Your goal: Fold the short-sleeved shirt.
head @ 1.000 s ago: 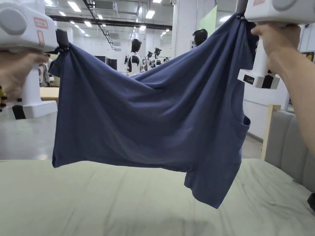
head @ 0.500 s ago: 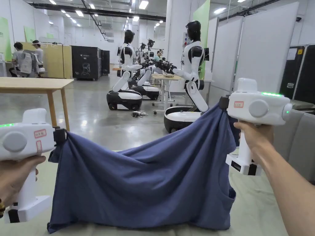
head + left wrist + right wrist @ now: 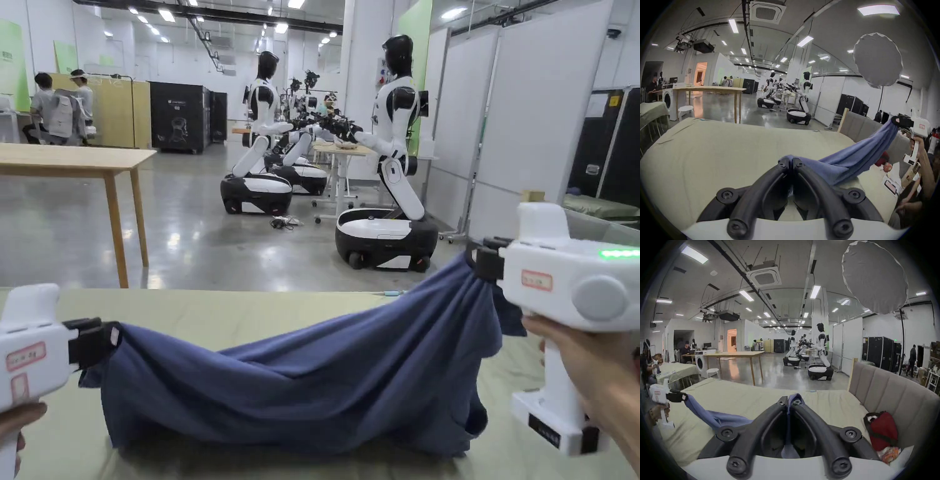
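A dark blue short-sleeved shirt hangs stretched between my two grippers, its lower part bunched on the pale green bed. My left gripper is shut on the shirt's left end, low over the bed; its jaws pinch blue cloth in the left gripper view. My right gripper is shut on the right end and held higher. In the right gripper view its jaws clamp a fold of the shirt.
A grey padded headboard runs along the bed's right side, with a red bag at its foot. Beyond the bed are a wooden table, wheeled humanoid robots and people at desks far left.
Both grippers have come down from head height, so the shirt's lower part now rests bunched on the bed instead of hanging free. The head camera has tilted too.
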